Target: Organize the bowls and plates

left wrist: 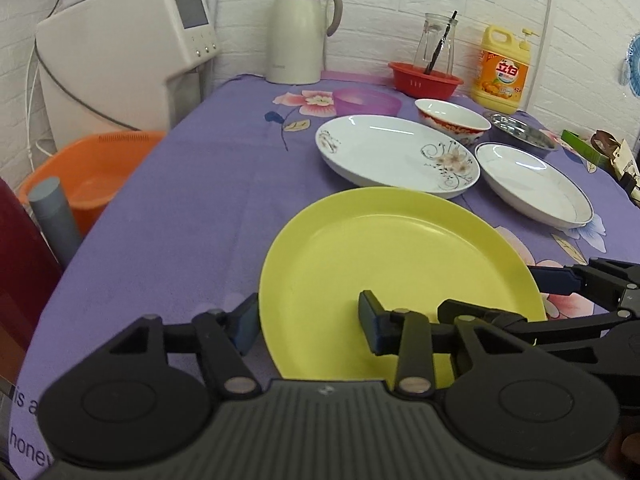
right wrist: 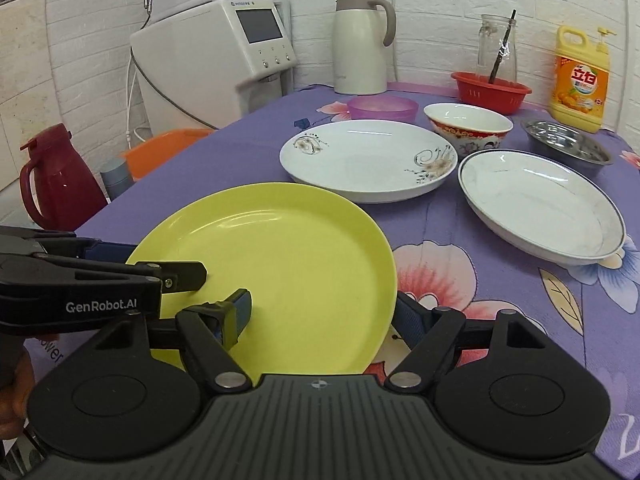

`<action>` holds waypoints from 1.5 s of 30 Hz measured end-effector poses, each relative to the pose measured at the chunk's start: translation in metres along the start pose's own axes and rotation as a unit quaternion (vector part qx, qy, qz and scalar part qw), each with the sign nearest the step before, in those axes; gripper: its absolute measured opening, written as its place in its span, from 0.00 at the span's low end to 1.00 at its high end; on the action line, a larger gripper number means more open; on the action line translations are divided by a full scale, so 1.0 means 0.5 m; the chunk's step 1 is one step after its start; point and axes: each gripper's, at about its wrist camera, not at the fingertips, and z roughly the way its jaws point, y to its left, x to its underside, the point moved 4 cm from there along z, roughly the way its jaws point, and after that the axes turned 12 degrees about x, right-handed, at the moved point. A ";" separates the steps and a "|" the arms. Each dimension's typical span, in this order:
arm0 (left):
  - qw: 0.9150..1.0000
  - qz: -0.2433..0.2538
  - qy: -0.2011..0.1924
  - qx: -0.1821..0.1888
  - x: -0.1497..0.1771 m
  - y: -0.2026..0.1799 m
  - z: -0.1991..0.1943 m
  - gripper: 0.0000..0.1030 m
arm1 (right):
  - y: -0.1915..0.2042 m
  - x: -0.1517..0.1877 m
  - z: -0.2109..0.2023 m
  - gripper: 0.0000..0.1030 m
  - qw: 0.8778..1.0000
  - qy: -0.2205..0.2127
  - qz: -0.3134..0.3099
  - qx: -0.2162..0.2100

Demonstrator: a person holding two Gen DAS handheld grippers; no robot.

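Note:
A yellow plate [left wrist: 400, 264] [right wrist: 288, 264] is at the near end of the purple flowered tablecloth [left wrist: 208, 184]. My left gripper [left wrist: 307, 324] is shut on its left rim, one finger on top and one under the edge. My right gripper [right wrist: 324, 316] clamps the right rim the same way. Behind it lie a flowered white plate [left wrist: 396, 152] [right wrist: 368, 160], a plain white plate [left wrist: 532, 184] [right wrist: 540, 204], a red-and-white bowl [left wrist: 452, 118] [right wrist: 468, 124], a steel dish [left wrist: 520, 128] [right wrist: 568, 142] and a purple bowl [left wrist: 366, 100] [right wrist: 382, 107].
Along the back wall stand a cream thermos jug [left wrist: 298, 32], a red basket [left wrist: 424, 78] holding a glass jar, and a yellow detergent bottle [left wrist: 504, 72]. A water dispenser [left wrist: 132, 52], an orange basin [left wrist: 92, 176] and a red jug [right wrist: 56, 176] stand left of the table.

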 end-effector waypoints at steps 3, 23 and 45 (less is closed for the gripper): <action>1.000 -0.007 -0.002 0.009 0.005 0.005 0.018 0.38 | -0.001 0.004 0.018 1.00 1.000 0.012 0.002 0.000; 0.998 -0.019 -0.046 0.027 -0.220 0.106 0.106 0.72 | -0.157 -0.235 0.219 1.00 1.000 0.010 -0.021 0.004; 0.998 -0.026 0.023 0.057 -0.235 0.111 0.269 0.57 | -0.075 -0.198 0.265 1.00 0.996 0.061 -0.053 -0.040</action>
